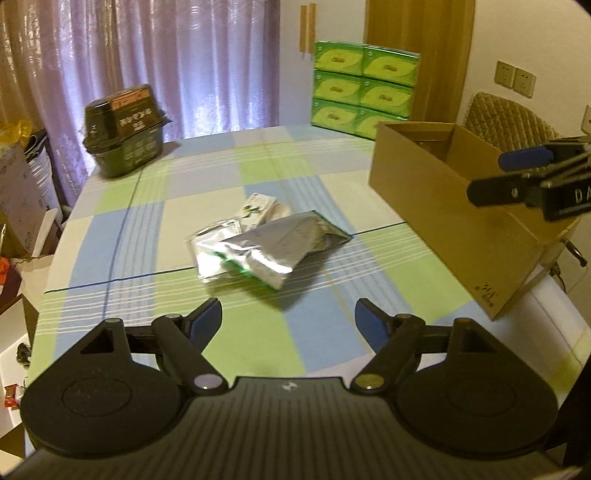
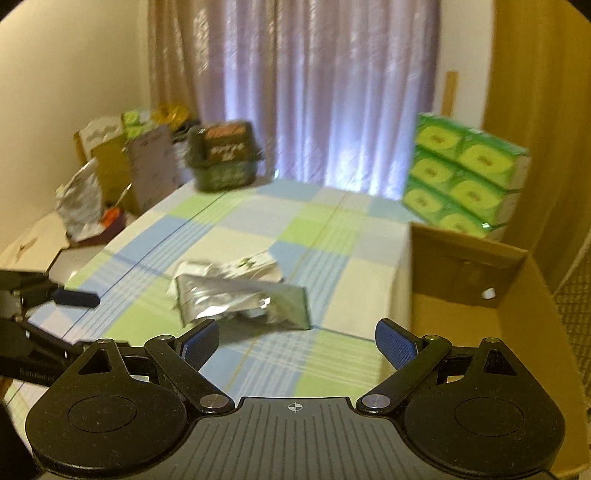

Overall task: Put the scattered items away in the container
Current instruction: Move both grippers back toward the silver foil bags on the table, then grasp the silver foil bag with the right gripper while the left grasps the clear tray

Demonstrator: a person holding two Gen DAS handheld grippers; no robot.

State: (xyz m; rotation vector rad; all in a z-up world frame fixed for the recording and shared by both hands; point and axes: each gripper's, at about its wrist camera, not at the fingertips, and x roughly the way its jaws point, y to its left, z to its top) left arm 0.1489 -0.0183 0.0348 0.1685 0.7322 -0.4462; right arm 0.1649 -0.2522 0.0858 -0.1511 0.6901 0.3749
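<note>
Silver foil pouches [image 1: 258, 247] and a white sachet [image 1: 258, 208] lying in one overlapping heap on the checked tablecloth [image 1: 147, 236], well apart from the cardboard box [image 1: 443, 206] at the right edge; no item visible inside, floor mostly hidden. Left gripper [image 1: 288, 325] and right gripper [image 2: 295, 341] both spread wide, grasping nothing. Judging so, tidying hardly begun, whole heap left to move.

Backlit purple curtains [image 1: 166, 62], cream wall [image 2: 74, 74], checked tablecloth [image 1: 155, 221], wooden door [image 1: 417, 29]
</note>
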